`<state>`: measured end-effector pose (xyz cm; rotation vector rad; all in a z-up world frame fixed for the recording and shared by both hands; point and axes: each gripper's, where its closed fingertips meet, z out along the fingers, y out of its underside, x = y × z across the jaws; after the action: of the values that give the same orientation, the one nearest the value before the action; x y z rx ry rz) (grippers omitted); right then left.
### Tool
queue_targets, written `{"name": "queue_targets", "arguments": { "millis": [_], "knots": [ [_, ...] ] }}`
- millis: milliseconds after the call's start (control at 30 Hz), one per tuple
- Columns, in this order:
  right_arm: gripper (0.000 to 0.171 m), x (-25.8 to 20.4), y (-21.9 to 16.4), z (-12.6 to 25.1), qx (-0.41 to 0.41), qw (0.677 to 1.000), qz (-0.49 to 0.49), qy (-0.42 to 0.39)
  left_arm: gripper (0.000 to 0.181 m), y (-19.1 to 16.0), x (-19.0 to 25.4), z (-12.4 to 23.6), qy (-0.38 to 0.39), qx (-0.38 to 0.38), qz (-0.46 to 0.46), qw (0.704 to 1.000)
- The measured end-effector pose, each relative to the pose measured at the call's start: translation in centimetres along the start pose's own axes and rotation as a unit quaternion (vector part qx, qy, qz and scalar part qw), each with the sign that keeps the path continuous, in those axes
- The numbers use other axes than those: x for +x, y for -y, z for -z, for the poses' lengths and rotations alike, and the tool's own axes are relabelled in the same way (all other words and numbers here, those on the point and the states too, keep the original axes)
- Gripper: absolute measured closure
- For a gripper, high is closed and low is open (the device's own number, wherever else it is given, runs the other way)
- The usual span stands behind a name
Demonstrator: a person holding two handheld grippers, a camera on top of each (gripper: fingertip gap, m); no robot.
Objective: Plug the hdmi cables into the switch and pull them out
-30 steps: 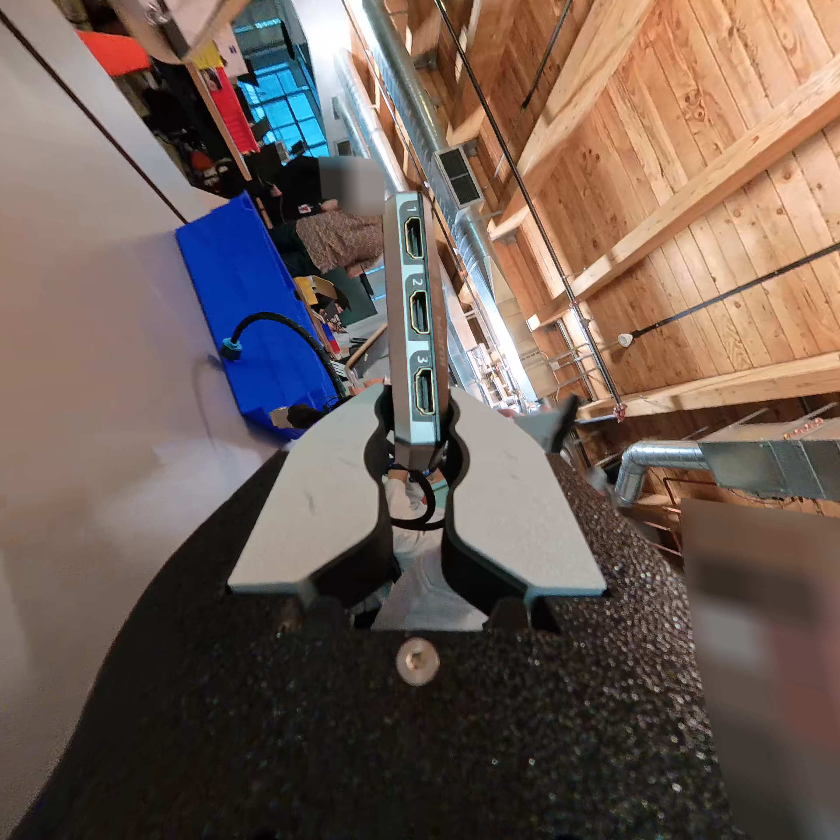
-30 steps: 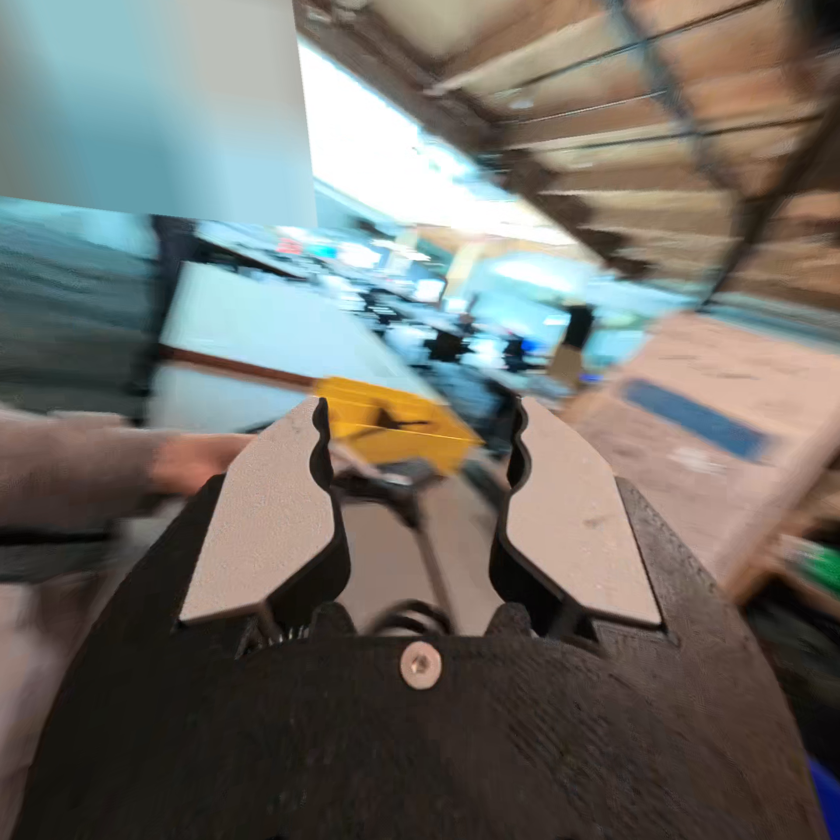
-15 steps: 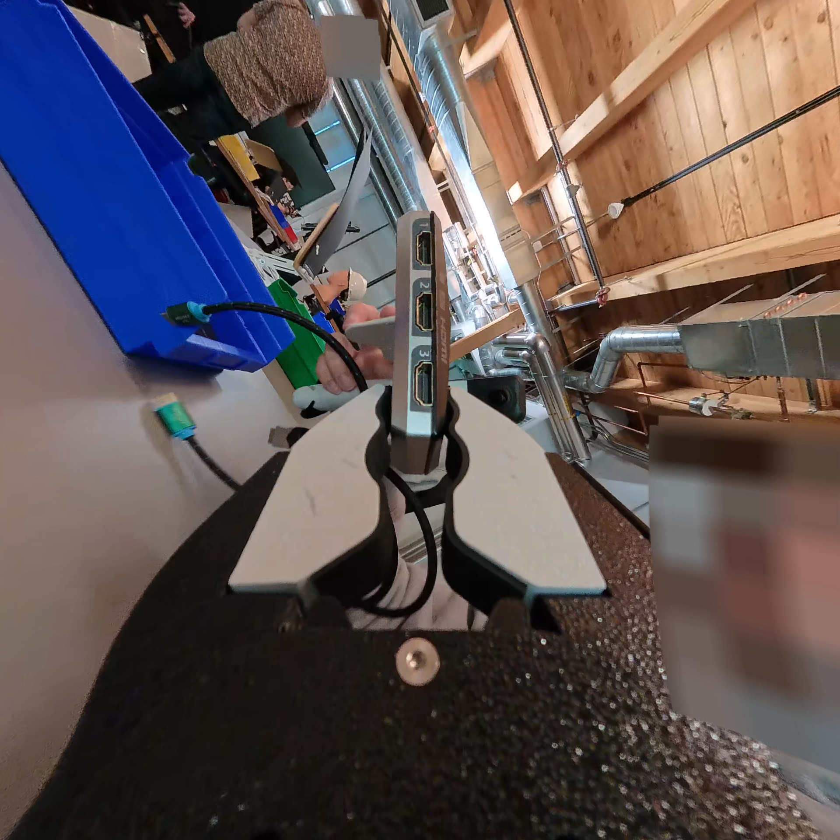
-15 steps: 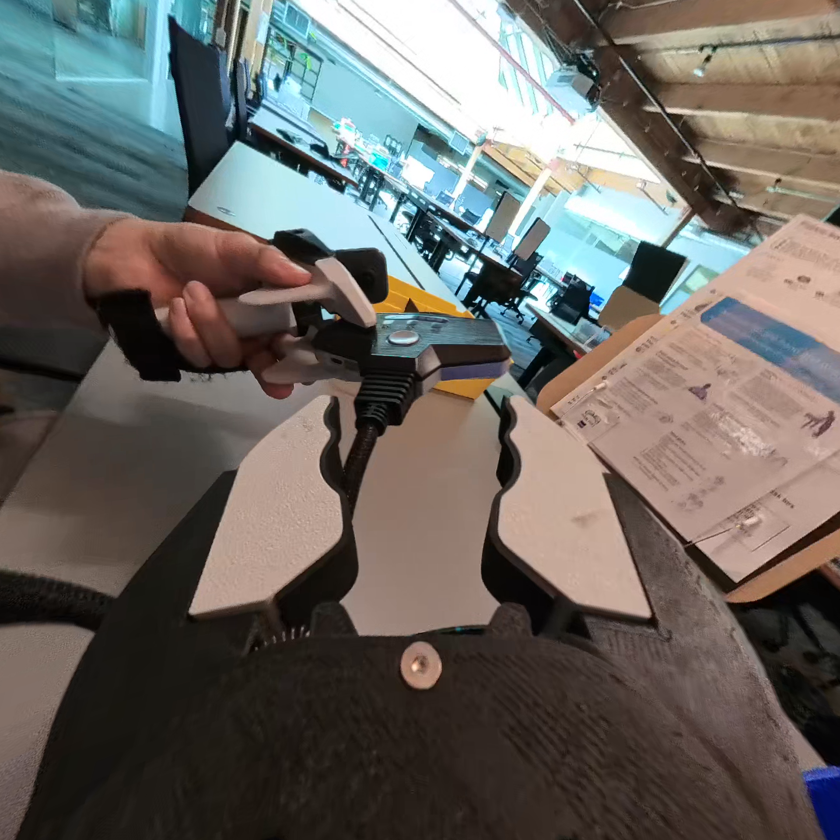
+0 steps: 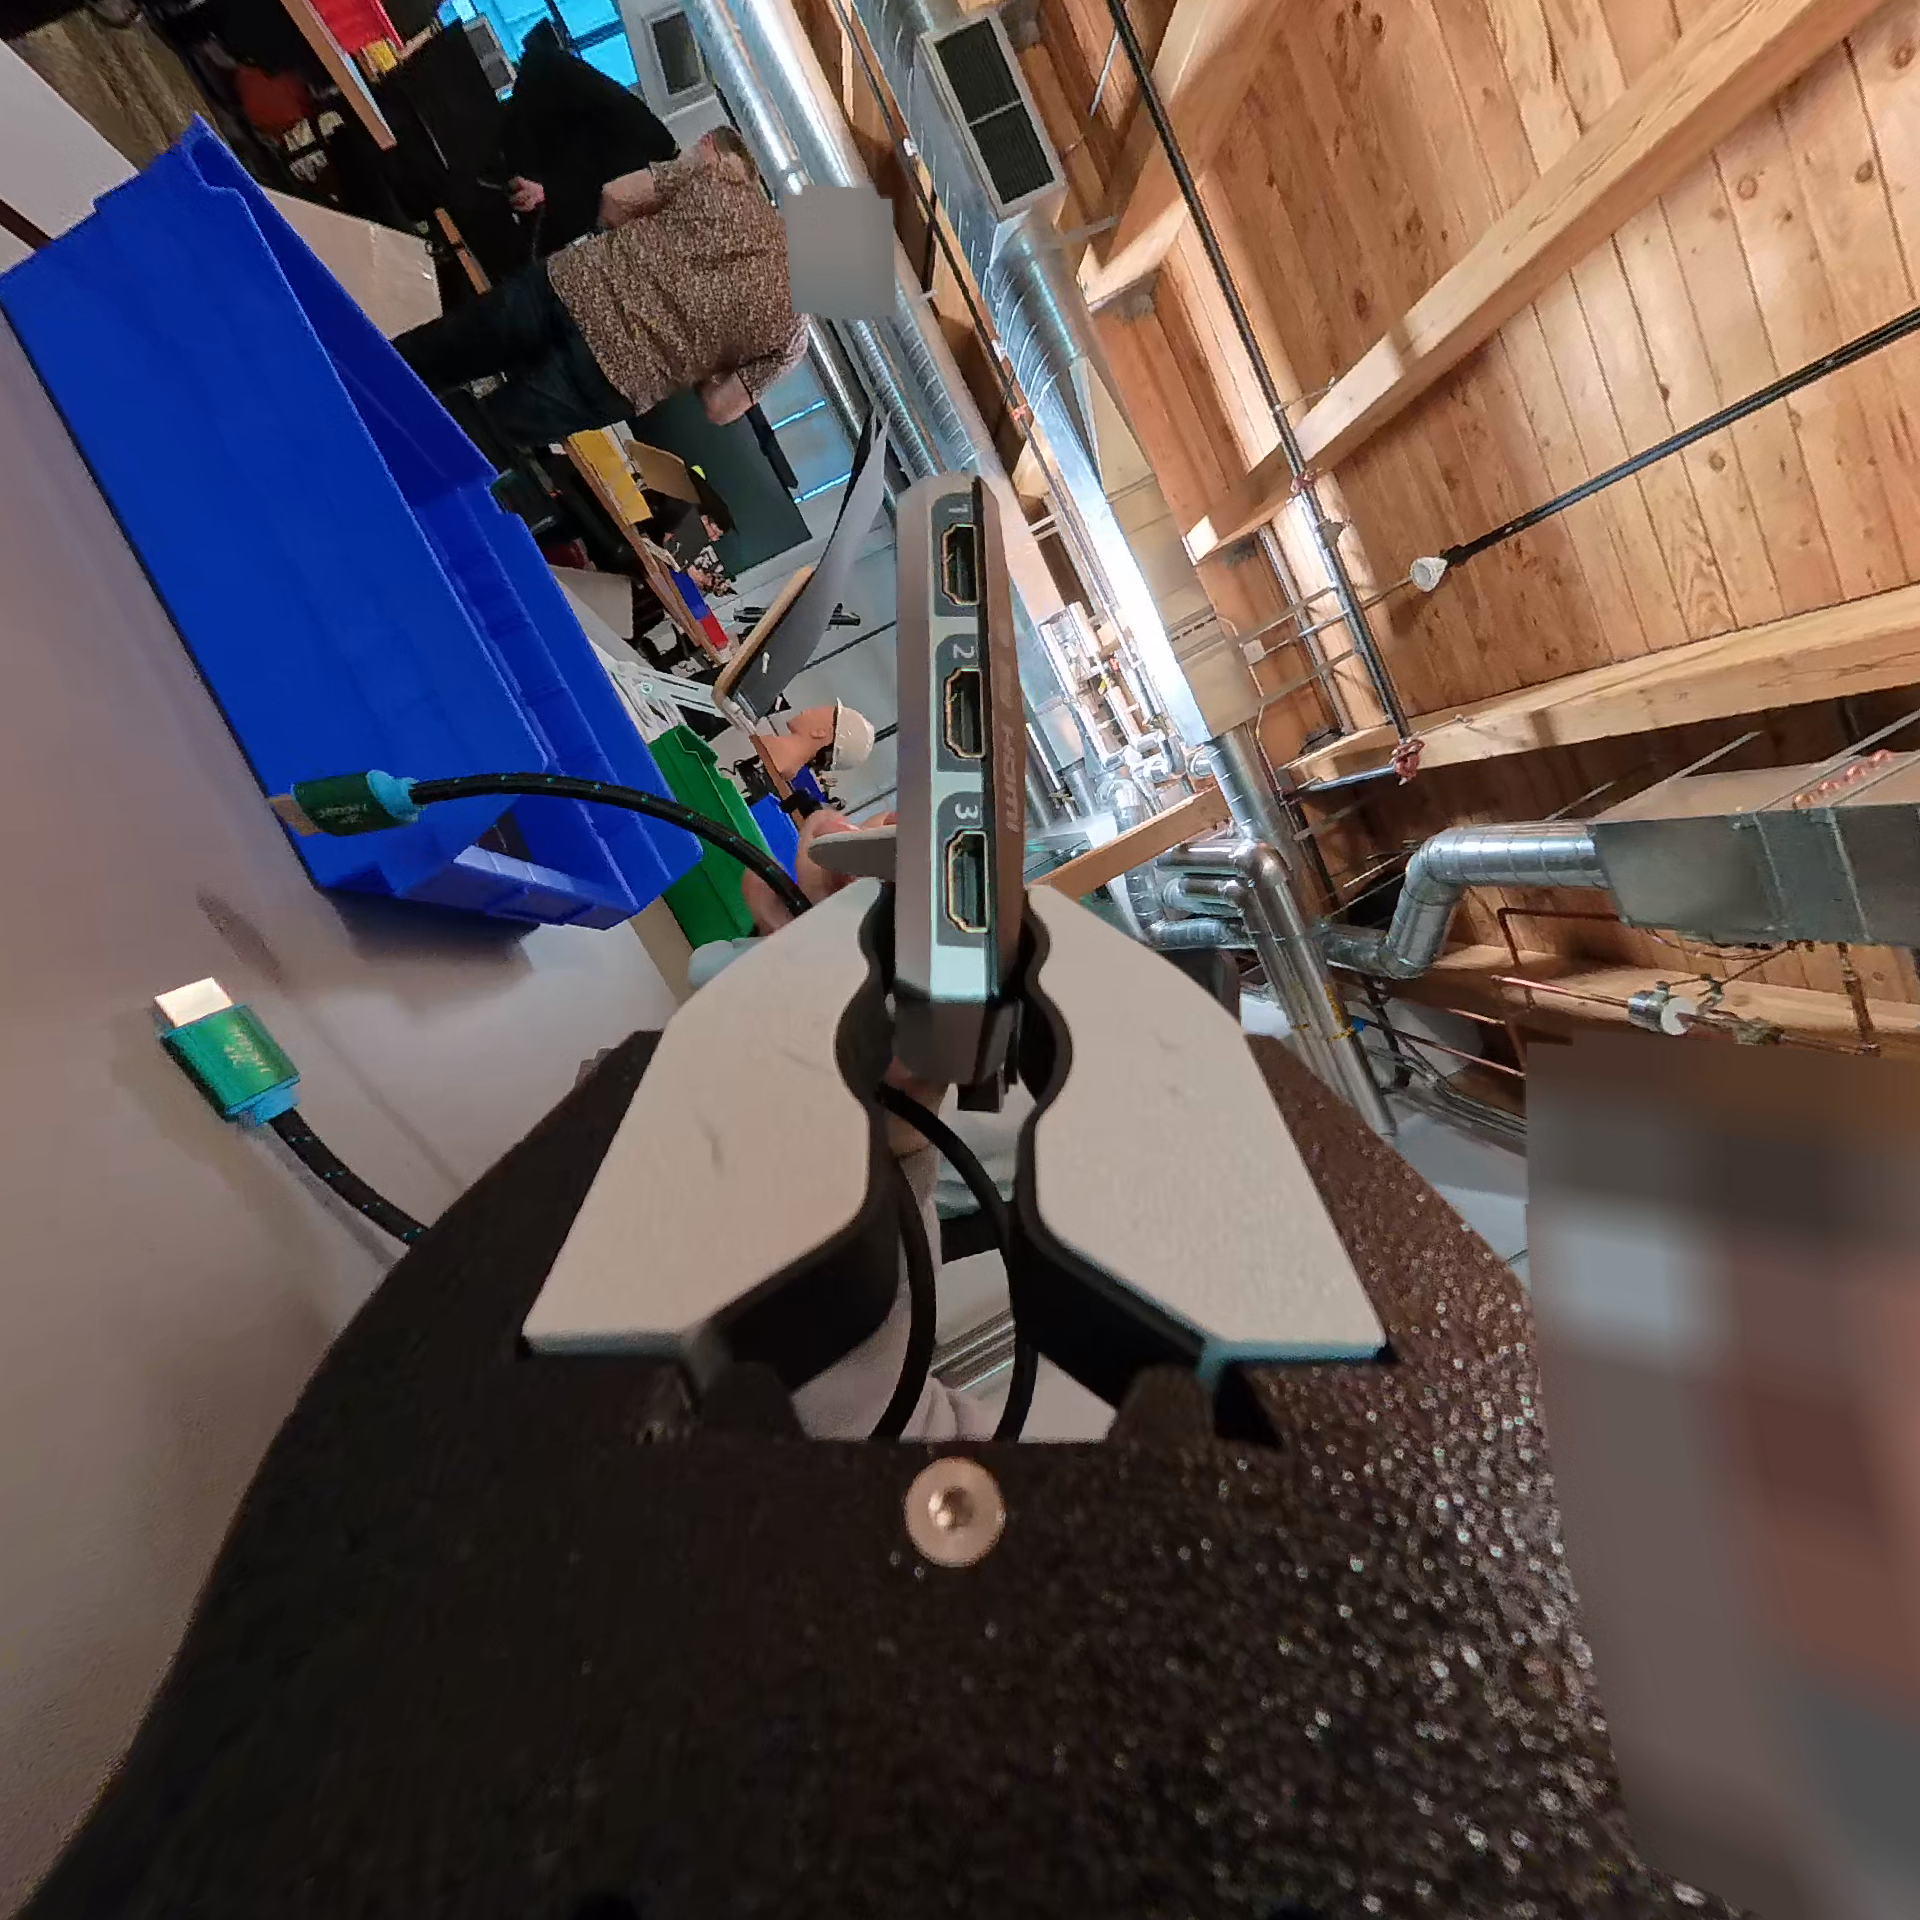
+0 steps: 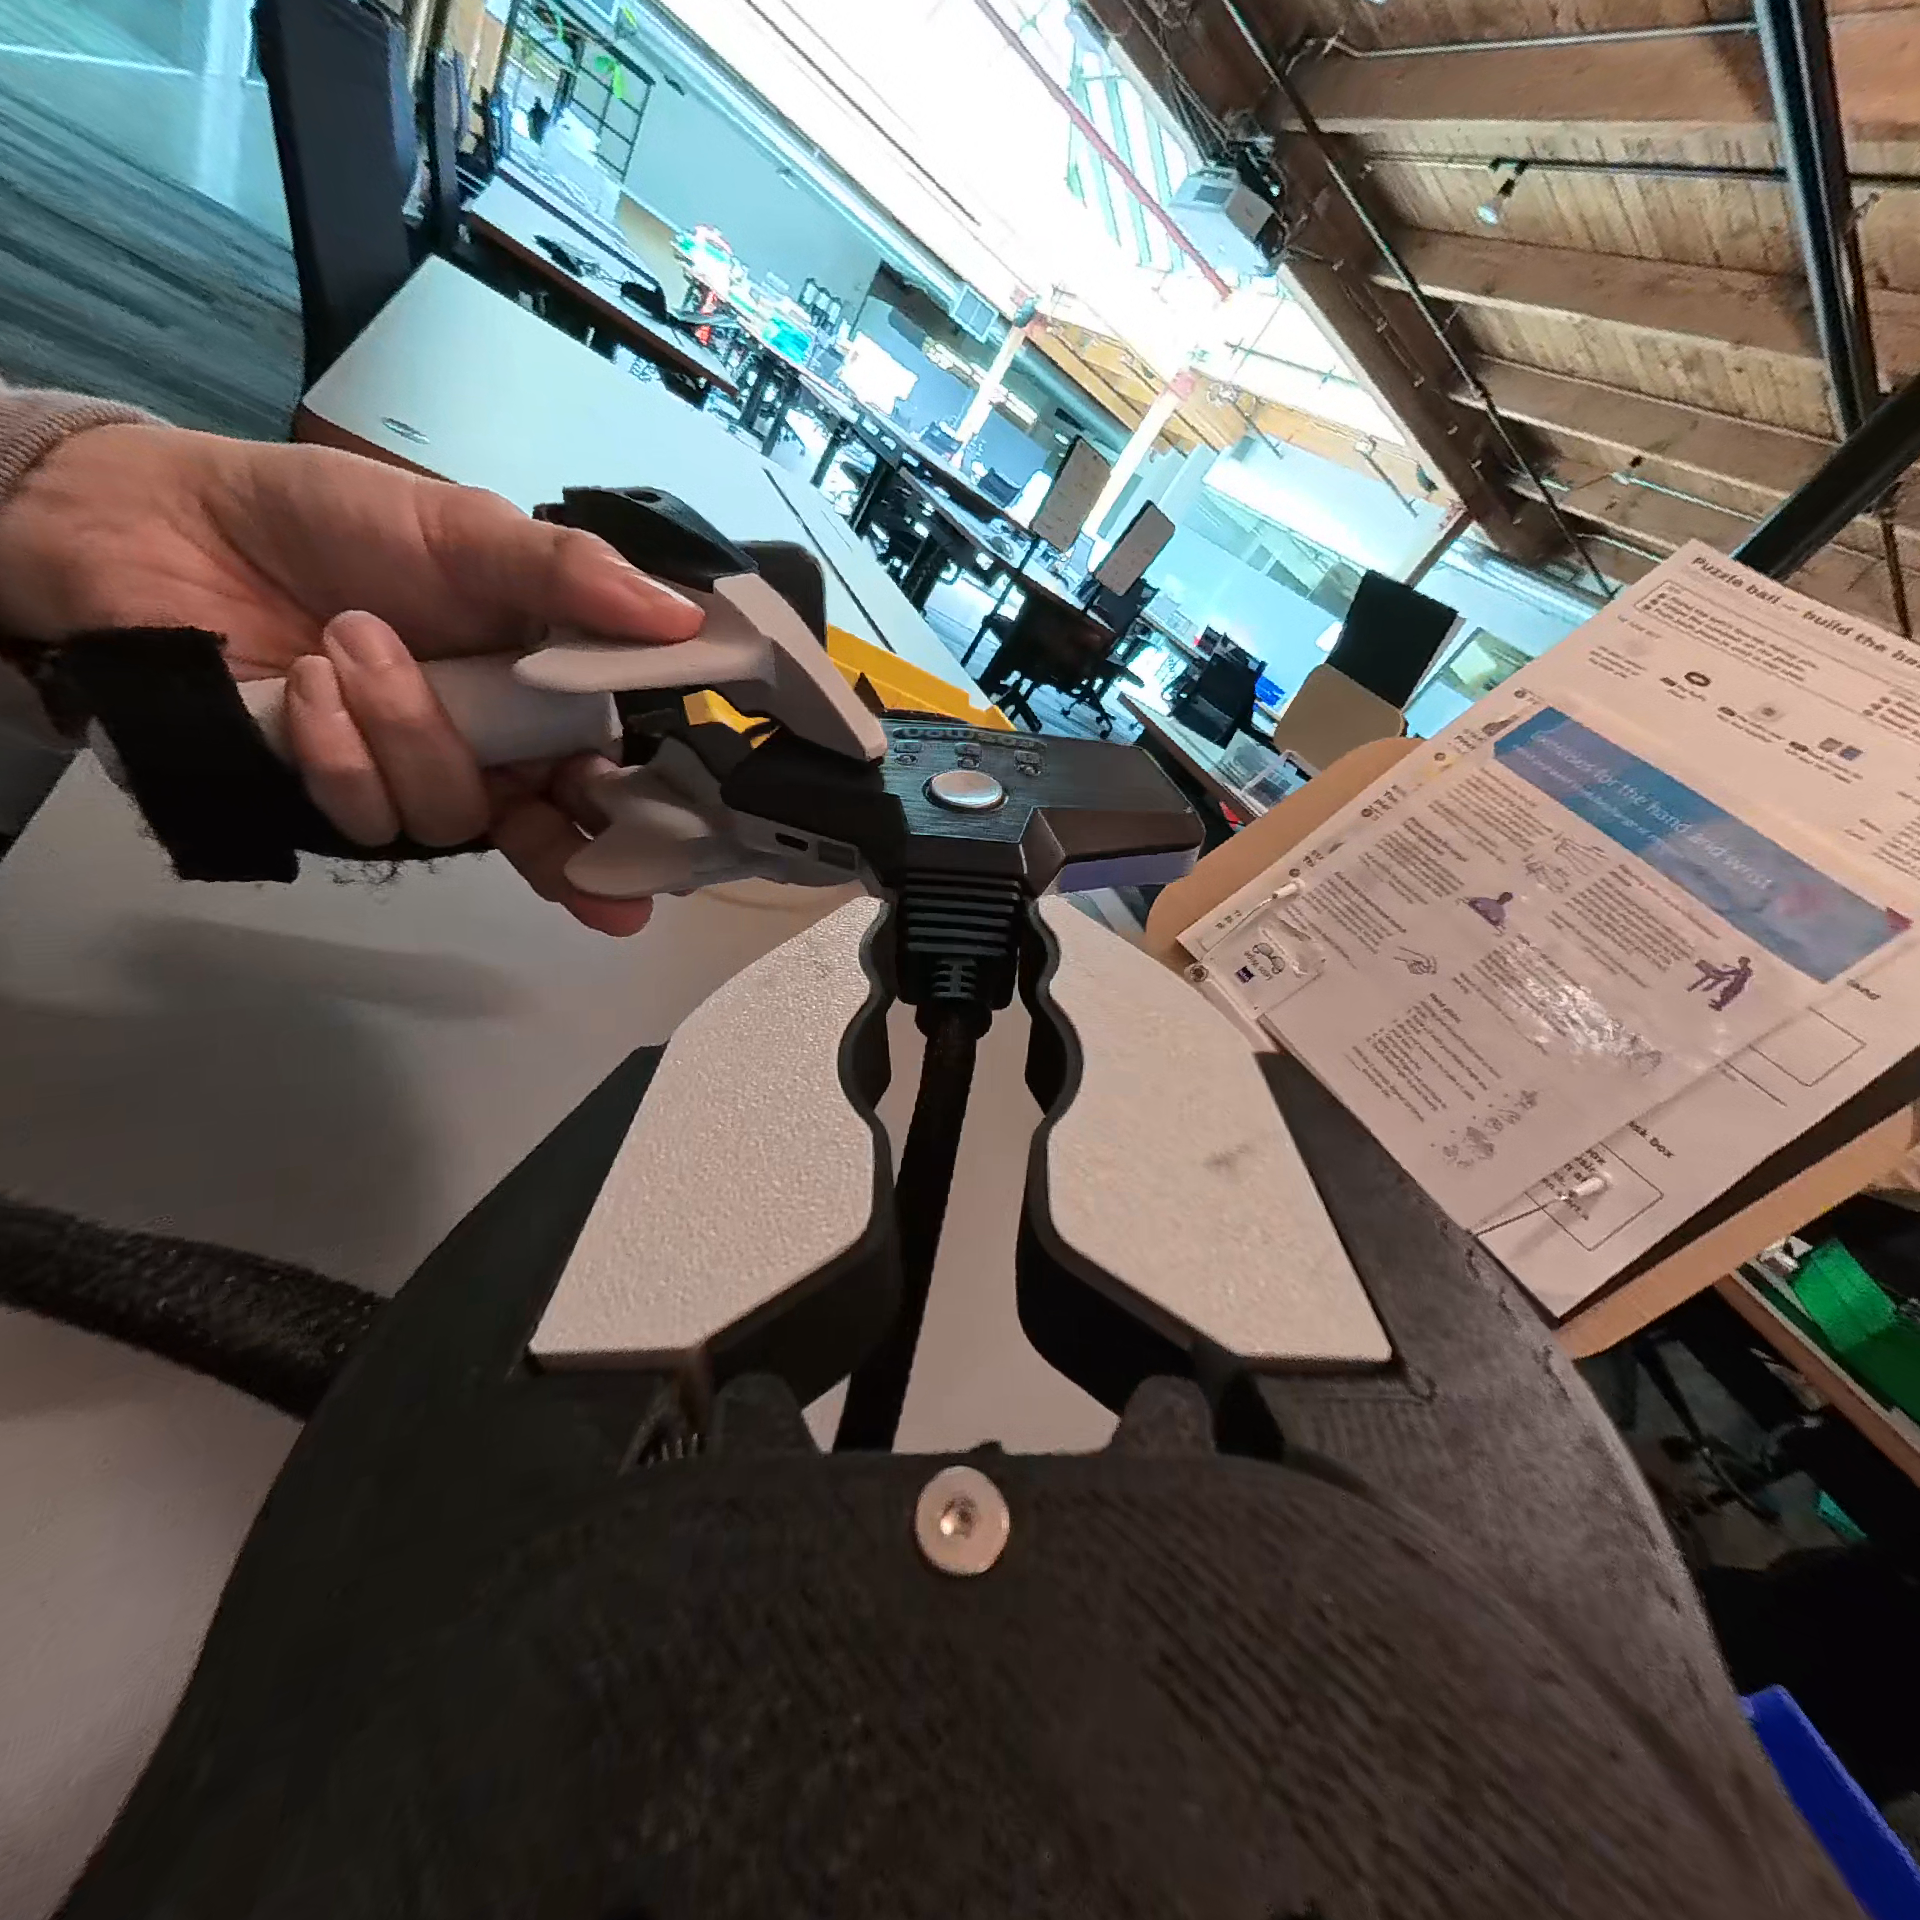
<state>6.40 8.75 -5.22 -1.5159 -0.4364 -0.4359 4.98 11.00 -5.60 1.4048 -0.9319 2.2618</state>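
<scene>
Left wrist view shows the left claw [image 5: 956,935] pinching the switch [image 5: 961,769] by its lower end. The slim grey bar stands up out of the jaws, held in the air above the pale surface [image 5: 104,1195], and its three ports face the camera, all of them empty. Two braided cables lie loose on that surface. One green plug [image 5: 223,1049] is near the claw, and the other [image 5: 338,805] rests against the foot of a blue bin [image 5: 312,499]. From the right wrist view, the right claw [image 6: 956,935] has its fingers drawn in close on either side of the ribbed collar [image 6: 956,920] where the switch's own thin black cord [image 6: 930,1174] leaves the body. I cannot tell whether they actually press on it. A hand [image 6: 312,644] grips the handle of the left tool, and printed sheets [image 6: 1558,935] lean on the right.

The switch looks light and rigid, with smooth metal-looking sides. I would expect it to twist or slide in a two-point pinch when a plug is pushed home, so the flat faces are the sensible place to hold it, well away from the ports. Each plug is a small hard shell and is best gripped across its green body rather than by the bare metal tip. The braided cable behind it is springy and will tug the plug off line. The rubber collar is soft and would make a poor handle for any real force.
</scene>
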Motion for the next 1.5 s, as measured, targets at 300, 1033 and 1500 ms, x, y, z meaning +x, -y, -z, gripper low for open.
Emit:
{"name": "queue_targets", "arguments": {
  "millis": [300,1033,1500],
  "knots": [
    [0.15,2.3,3.3,4.6,0.128,0.983,-0.13,0.032,0.128,2.0,1.4,1.8,0.039,-0.009,-0.39,0.92],
    [0.15,-0.7,6.0,5.9,0.197,0.96,-0.136,0.146,0.18,-5.5,-10.1,-5.7,0.083,-0.35,-0.457,0.814],
    [0.15,-1.7,4.0,4.5,0.066,0.993,0.012,0.096,0.181,-1.2,-11.8,-3.3,0.186,-0.048,0.0,0.981]
  ]
}}
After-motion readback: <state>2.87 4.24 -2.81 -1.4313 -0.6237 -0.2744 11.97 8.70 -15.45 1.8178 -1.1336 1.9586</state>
